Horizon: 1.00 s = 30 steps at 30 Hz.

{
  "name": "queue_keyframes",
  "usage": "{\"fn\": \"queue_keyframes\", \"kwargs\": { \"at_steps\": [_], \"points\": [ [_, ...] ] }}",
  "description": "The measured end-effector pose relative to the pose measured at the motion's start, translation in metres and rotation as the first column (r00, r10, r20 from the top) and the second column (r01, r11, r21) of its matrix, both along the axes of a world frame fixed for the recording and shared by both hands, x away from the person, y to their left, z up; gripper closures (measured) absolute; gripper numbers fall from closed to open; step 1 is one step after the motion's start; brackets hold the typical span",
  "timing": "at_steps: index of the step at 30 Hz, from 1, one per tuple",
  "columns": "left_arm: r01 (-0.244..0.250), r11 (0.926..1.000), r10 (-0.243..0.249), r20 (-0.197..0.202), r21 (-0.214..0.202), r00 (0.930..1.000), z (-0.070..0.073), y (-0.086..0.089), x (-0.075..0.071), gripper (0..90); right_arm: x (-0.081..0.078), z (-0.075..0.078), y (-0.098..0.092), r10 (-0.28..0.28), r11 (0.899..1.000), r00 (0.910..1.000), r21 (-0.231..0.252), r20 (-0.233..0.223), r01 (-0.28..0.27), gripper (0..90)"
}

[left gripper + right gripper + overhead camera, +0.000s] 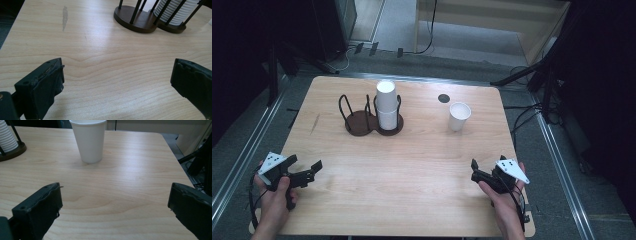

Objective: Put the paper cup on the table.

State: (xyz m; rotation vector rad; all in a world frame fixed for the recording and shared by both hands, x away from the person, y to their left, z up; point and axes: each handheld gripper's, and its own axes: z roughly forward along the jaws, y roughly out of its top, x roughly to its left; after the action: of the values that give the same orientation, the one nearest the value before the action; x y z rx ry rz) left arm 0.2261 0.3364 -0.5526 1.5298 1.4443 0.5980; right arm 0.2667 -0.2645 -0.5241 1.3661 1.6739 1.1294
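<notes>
A single white paper cup (459, 116) stands upright on the far right part of the light wooden surface (412, 170), well apart from both grippers. In the right gripper view it sits straight ahead of the jaws, mouth up and apparently empty. To its left, a dark brown two-ring wire cup holder (367, 119) carries a stack of white paper cups (386, 104) in its right ring; the left ring is bare. A small dark round spot (443, 98) lies on the surface just beyond the lone cup.

The right gripper (479, 172) rests at the near right edge, jaws spread wide with nothing between them. The left gripper (309, 167) sits at the near left, jaws likewise wide apart and holding nothing.

The cup is likely very light and thin-walled, so it would crush or go oval under a hard squeeze and could tip at a nudge. Its smooth tapered side may slip upward out of a loose pinch. A gentle hold across the upper half, just under the rolled rim where the wall is stiffest, looks safest.
</notes>
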Motion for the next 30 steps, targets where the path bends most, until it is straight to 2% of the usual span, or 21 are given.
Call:
{"fn": "queue_keyframes", "kwargs": {
  "at_steps": [6, 19, 22, 30],
  "points": [
    [-0.006, 1.0000, 0.006, -0.001, 0.005, 1.0000, 0.000, -0.001, 0.000, 0.0, -0.012, -0.004, -0.013, -0.018, 1.000, 0.9996, 0.015, -0.019, 0.019, 0.0],
    [-0.004, 0.9999, 0.004, -0.007, 0.011, 1.0000, 0.000, -0.001, 0.001, 0.0, -0.035, -0.010, -0.037, -0.060, 0.998, 0.9979, 0.012, -0.026, 0.060, 0.0],
    [-0.007, 0.9998, 0.007, -0.014, 0.019, 0.9999, 0.000, -0.002, 0.002, 0.0, -0.038, -0.010, -0.041, -0.075, 0.997, 0.9967, 0.032, -0.032, 0.076, 0.0],
    [-0.006, 0.9998, 0.006, -0.016, 0.017, 0.9998, 0.000, -0.002, 0.002, 0.0, -0.041, -0.010, -0.044, -0.089, 0.995, 0.9955, 0.051, -0.033, 0.090, 0.0]
  ]
}}
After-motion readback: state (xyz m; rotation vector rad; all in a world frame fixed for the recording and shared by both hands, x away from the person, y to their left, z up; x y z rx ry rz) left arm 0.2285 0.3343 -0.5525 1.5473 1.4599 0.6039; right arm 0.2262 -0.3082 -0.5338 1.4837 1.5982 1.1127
